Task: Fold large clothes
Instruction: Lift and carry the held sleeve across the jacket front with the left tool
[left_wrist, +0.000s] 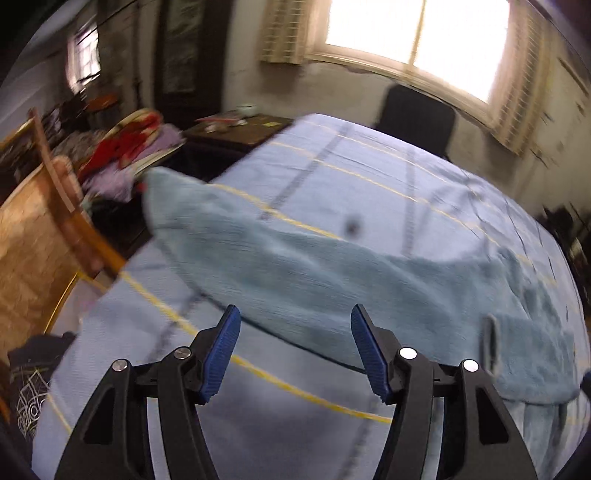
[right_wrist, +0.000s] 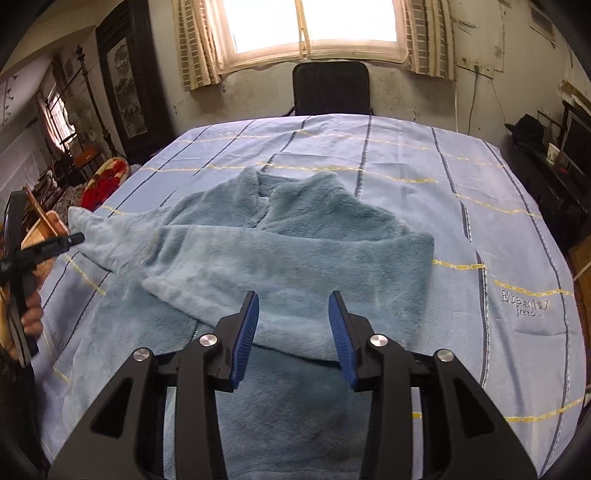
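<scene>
A large fluffy grey-blue garment (right_wrist: 280, 243) lies on a light blue striped sheet (right_wrist: 480, 192) covering the table. One sleeve (right_wrist: 295, 266) is folded across its body; the other sleeve (right_wrist: 107, 232) stretches out to the left. My right gripper (right_wrist: 293, 325) is open and empty, just above the garment's near part. My left gripper (left_wrist: 295, 343) is open and empty, over the sheet just short of the left sleeve (left_wrist: 236, 236). The left gripper also shows in the right wrist view (right_wrist: 75, 238), beside the sleeve's tip.
A black chair (right_wrist: 330, 88) stands at the table's far end under a bright window (right_wrist: 314, 26). A wooden chair (left_wrist: 44, 221) and a pile of red and purple cloth (left_wrist: 129, 147) are at the left. Dark shelving (right_wrist: 554, 162) stands at the right.
</scene>
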